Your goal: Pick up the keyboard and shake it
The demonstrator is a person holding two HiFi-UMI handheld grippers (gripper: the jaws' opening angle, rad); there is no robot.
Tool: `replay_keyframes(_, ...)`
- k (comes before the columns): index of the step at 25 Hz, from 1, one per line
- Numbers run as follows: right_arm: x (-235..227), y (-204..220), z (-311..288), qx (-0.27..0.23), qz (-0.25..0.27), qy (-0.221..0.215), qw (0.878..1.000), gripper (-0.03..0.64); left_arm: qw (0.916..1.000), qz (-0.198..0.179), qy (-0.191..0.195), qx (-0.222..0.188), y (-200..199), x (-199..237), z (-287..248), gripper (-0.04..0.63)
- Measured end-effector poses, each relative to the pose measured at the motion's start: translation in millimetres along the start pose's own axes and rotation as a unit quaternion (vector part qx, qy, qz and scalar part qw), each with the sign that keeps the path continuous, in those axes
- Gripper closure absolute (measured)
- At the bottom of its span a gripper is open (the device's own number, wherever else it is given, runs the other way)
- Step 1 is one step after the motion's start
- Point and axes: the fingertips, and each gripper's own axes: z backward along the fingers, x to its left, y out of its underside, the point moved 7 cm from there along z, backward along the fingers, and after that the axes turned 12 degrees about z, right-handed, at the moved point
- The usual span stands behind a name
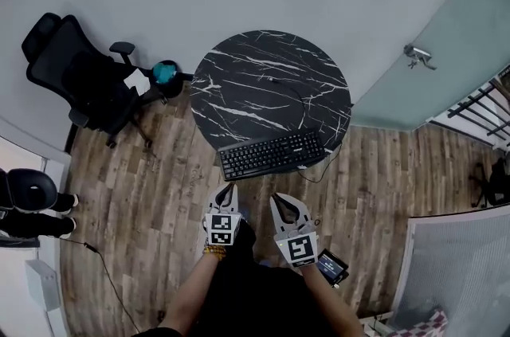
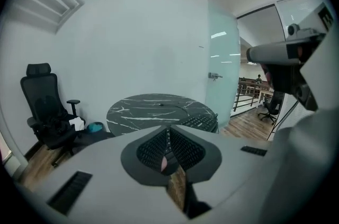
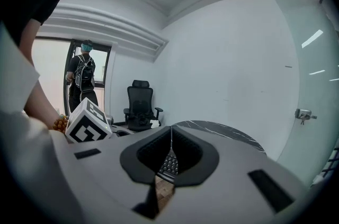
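At the lower centre of the head view, the left hand-held gripper (image 1: 226,195) and the right hand-held gripper (image 1: 280,202) hover side by side above the wood-plank floor (image 1: 151,192). Each has its jaws pressed together with nothing between them. Just beyond them, the black rectangular keyboard (image 1: 271,154) lies on the near edge of the round black marble surface (image 1: 271,76), apart from both. A black mesh office chair (image 1: 76,72) stands at the upper left.

Glossy marble-look table (image 1: 263,80), matt plastic keyboard (image 1: 271,154), wood-plank floor (image 1: 151,200)
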Motion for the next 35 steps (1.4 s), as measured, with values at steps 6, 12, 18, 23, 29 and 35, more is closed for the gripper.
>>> replay_keyframes(6,-14,-5,-46,0.019,-0.01,0.022,1.0,0.586,0.9957,0.041,0.012,0.082,20,56,-53,0.574)
replay_keyframes(12,-27,-6,-72,0.023,-0.028,0.04,0.999,0.586,0.9771,0.092,0.021,0.191,55,94,-92,0.428)
replay_keyframes(18,-44,-8,-93,0.023,-0.051,0.04,0.998,0.586,0.9527,0.182,0.063,0.235,74,120,-113,0.337)
replay_keyframes(23,-51,-6,-97,0.036,-0.066,0.043,0.996,0.586,0.9053,0.334,0.106,0.24,88,141,-127,0.313)
replay_keyframes(29,-51,1,-98,0.052,-0.069,0.042,0.995,0.586,0.8827,0.347,0.157,0.275,104,136,-134,0.311)
replay_keyframes(35,-52,4,-97,0.057,-0.073,0.047,0.995,0.586,0.8714,0.383,0.161,0.26,105,131,-144,0.311)
